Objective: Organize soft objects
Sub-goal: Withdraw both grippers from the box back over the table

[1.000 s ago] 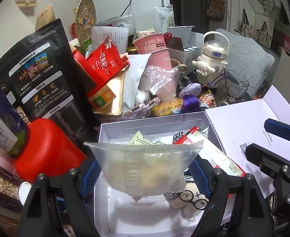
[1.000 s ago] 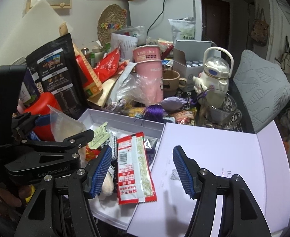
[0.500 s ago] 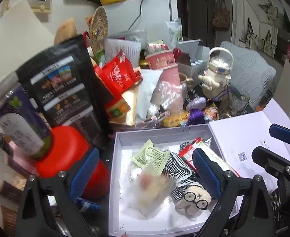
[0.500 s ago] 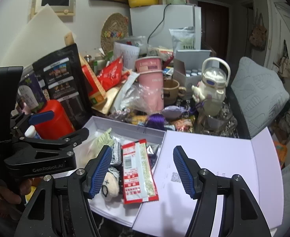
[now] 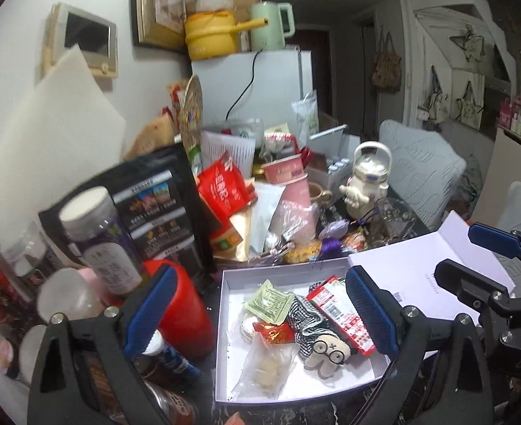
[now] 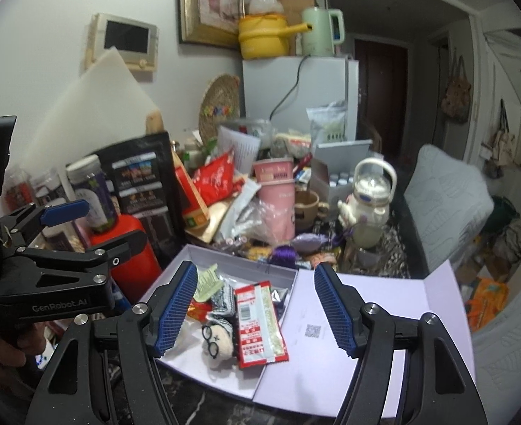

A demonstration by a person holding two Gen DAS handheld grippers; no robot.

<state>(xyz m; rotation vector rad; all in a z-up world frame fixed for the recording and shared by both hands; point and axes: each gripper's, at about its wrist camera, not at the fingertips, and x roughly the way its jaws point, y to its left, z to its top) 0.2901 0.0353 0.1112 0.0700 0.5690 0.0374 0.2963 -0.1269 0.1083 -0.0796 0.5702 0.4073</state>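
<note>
A white open box (image 5: 221,336) holds soft things: a clear plastic pouch (image 5: 264,368), a small doll with glasses (image 5: 326,352), a red-and-white sachet (image 5: 342,313), a green packet (image 5: 269,301) and a red packet (image 5: 273,333). My left gripper (image 5: 257,313) is open and empty above the box. My right gripper (image 6: 255,310) is open and empty over the box's right side, above the doll (image 6: 218,340) and sachet (image 6: 258,322). The box lid (image 6: 349,326) lies open to the right.
A red canister (image 5: 179,315), a purple-label jar (image 5: 101,244) and a black bag (image 5: 161,209) stand left of the box. Behind it is a pile with a pink cup (image 5: 292,184), a white kettle-shaped bottle (image 5: 368,180) and a purple tassel (image 5: 329,248).
My left gripper has let go of the clear pouch, which now lies in the box's front. Both grippers have drawn up and back from the box.
</note>
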